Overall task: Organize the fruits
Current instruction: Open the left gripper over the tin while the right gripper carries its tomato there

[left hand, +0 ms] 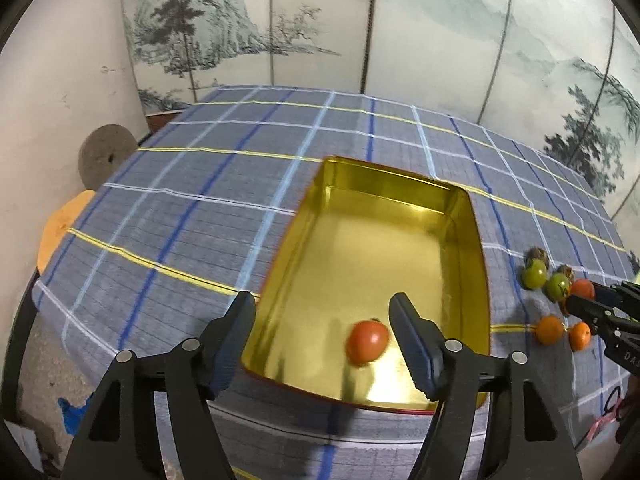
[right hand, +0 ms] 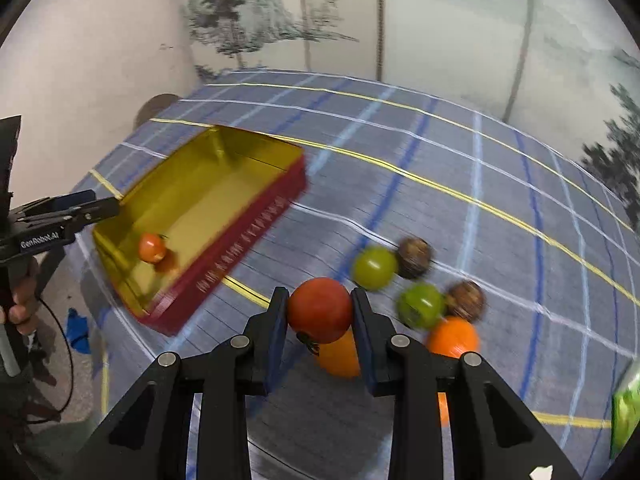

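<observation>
Where the gold-lined tin [left hand: 384, 256] sits on the plaid-covered desk [left hand: 200, 184], centre of the left wrist view, one red-orange tomato [left hand: 367, 341] lies on its shiny floor near the lower edge, slightly blurred. Tin is rectangular, gold inside, red outside with pale lettering along its long wall [right hand: 240, 248].

Left gripper [left hand: 322, 340]: jaws spread wide, nothing between the pads; the tomato shows between the fingertips but lies apart from them, on the tin floor. Blue pads [left hand: 412, 344] bare.

Right gripper [right hand: 320, 312]: jaws pinch a larger red tomato [right hand: 320, 310], both pads pressed on its sides, green stem at its lower left. Lower centre of the right wrist view, raised over the cloth.

Loose fruit on the cloth to the right of the tin: two green tomatoes [right hand: 374, 268] [right hand: 420, 306], two brown wrinkled ones [right hand: 416, 258] [right hand: 466, 300], and oranges [right hand: 454, 336], one partly hidden under the held tomato [right hand: 340, 356]. All blurred.

A hand [right hand: 20, 304] shows at the left edge of the right wrist view, holding the left gripper's handle.
</observation>
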